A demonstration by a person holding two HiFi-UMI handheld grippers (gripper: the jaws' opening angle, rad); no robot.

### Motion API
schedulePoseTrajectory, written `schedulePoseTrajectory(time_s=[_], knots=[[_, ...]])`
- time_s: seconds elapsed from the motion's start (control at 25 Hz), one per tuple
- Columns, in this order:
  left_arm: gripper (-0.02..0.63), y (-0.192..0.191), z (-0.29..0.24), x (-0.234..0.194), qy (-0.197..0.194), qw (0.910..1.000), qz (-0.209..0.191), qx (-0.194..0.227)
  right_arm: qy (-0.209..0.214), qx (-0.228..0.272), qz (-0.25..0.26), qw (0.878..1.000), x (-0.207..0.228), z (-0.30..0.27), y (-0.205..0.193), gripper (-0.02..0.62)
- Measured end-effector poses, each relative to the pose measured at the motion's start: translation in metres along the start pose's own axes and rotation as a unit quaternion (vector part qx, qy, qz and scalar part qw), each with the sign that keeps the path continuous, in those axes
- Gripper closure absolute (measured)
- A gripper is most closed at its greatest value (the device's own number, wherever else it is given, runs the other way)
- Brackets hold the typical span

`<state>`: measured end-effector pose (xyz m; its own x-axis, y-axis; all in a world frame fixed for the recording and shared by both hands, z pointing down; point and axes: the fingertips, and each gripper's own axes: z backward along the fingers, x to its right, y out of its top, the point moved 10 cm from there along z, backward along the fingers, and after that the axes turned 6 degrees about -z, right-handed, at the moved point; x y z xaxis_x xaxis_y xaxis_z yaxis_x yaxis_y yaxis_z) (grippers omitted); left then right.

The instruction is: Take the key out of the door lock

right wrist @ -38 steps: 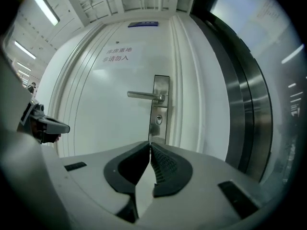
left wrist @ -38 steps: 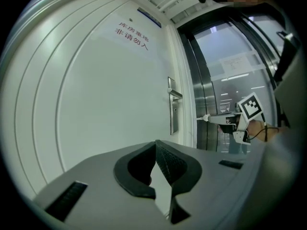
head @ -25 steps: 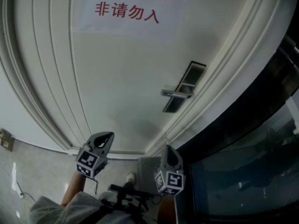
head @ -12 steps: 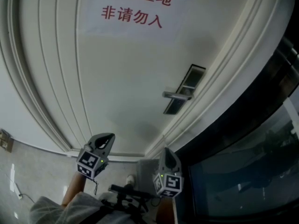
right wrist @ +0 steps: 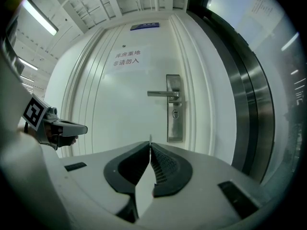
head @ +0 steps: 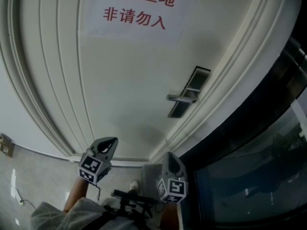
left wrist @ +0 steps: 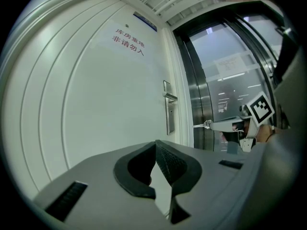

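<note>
The white door [head: 129, 80] carries a steel lock plate [right wrist: 174, 109] with a lever handle [right wrist: 162, 94] and a keyhole [right wrist: 175, 113] below it. Both grippers hang low, well back from the door. My right gripper [right wrist: 150, 143] is shut, and a thin sliver of the key [right wrist: 150, 138] sticks up from its pads. In the left gripper view the key [left wrist: 207, 124] shows as a shiny bit at that gripper's tip. My left gripper [left wrist: 155, 143] is shut with nothing in it. The head view shows the left gripper [head: 106, 145] and the right gripper [head: 171, 158] side by side.
A paper sign with red characters [head: 134, 6] hangs high on the door. Right of the door frame stands a dark steel-and-glass panel [head: 249, 171]. A small wall box [head: 5, 143] sits low at the left, above the tiled floor [head: 38, 186].
The head view has drifted slightly. Both grippers stay where they were, still shut.
</note>
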<state>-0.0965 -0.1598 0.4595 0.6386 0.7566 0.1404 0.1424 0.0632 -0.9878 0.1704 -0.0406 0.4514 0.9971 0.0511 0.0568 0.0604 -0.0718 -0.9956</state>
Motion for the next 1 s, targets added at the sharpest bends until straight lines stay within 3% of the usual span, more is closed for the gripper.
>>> schedulePoseTrajectory(time_s=[1.0], knots=[[0.601, -0.0039, -0.0077, 0.0044, -0.005, 1.0, 0.005, -0.006, 0.009, -0.015, 0.001, 1.0, 0.0002, -0.0027, -0.0038, 0.577]])
